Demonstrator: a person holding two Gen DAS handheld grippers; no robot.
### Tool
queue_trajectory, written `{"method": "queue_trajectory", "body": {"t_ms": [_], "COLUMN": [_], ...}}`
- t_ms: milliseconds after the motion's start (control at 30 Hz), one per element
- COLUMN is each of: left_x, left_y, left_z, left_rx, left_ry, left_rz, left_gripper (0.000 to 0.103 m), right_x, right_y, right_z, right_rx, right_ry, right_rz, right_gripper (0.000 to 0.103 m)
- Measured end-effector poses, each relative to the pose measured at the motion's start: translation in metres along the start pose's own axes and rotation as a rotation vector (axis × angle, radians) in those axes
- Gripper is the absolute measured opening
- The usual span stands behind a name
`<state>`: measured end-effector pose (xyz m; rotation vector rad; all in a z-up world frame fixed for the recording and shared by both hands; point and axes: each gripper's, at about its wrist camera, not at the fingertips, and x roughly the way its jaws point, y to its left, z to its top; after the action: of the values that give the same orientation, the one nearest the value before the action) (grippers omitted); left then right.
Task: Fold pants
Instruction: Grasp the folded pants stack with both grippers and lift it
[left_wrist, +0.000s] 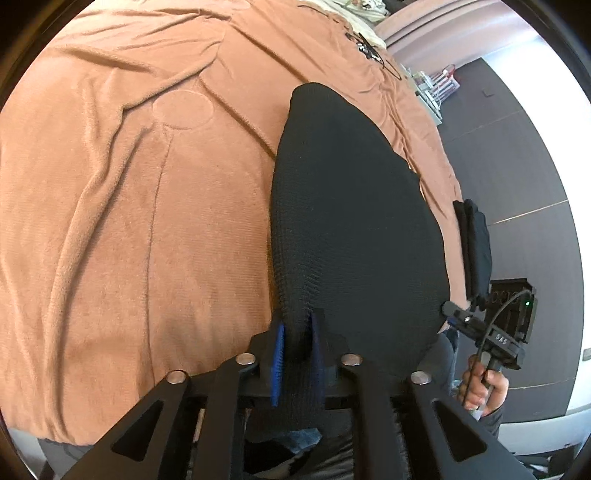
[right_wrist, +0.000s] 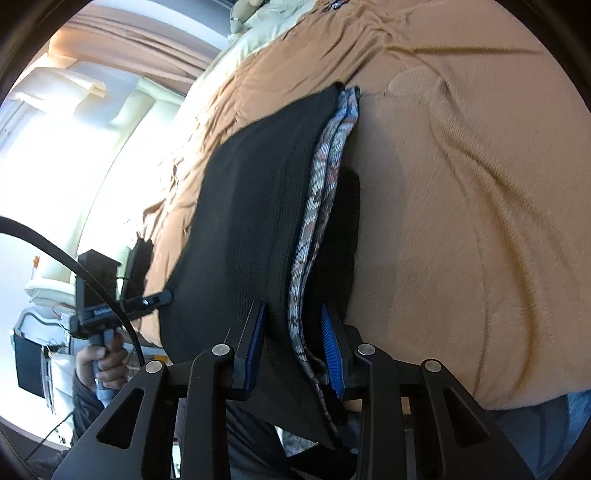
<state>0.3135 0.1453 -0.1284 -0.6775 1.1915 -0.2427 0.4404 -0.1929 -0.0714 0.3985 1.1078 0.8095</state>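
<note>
On the orange blanket, black knit pants, folded.

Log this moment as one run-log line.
step: fold pants | left gripper: pants edge between jaws | right gripper: clamped on pants edge | surface: blanket

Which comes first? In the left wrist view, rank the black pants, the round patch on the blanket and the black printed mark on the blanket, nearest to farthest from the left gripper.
1. black pants: between the pads of the left gripper.
2. round patch: upper left on the blanket.
3. black printed mark: top right, far end.
</note>
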Motion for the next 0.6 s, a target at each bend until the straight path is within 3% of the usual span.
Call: {"method": "queue_trajectory", "body": {"t_ms": [33, 67, 100, 133, 367, 600], "left_x": [0.0, -0.001, -0.002, -0.003, 0.007, 0.02], "left_y": [-0.001, 0.0, -0.001, -0.001, -0.004, -0.002], "left_z": [0.002, 0.003, 0.005, 0.008, 0.029, 0.052], "left_rx": [0.003, 0.005, 0.007, 0.009, 0.018, 0.019], "left_ry": [-0.008, -0.02, -0.033, -0.046, -0.059, -0.063], "left_rz": [0.004, 0.002, 0.002, -0.002, -0.021, -0.043], "left_gripper": [0.04, 0.046, 0.054, 0.055, 0.055, 0.055], "right_x": [-0.002, -0.005, -0.008, -0.01, 0.004, 0.024], "right_y": [-0.003, -0.006, -0.008, -0.012, -0.04, -0.045], "right_z": [0.003, 0.007, 0.01, 0.014, 0.043, 0.047], "right_rx": [0.005, 0.01, 0.014, 0.018, 0.065, 0.087], "right_ry": [-0.011, -0.025, -0.038, -0.051, -0.051, -0.017], "right_rz": [0.003, 0.004, 0.005, 0.004, 0.012, 0.056], "right_gripper": [0.035, 0.05, 0.058, 0.065, 0.065, 0.065]}}
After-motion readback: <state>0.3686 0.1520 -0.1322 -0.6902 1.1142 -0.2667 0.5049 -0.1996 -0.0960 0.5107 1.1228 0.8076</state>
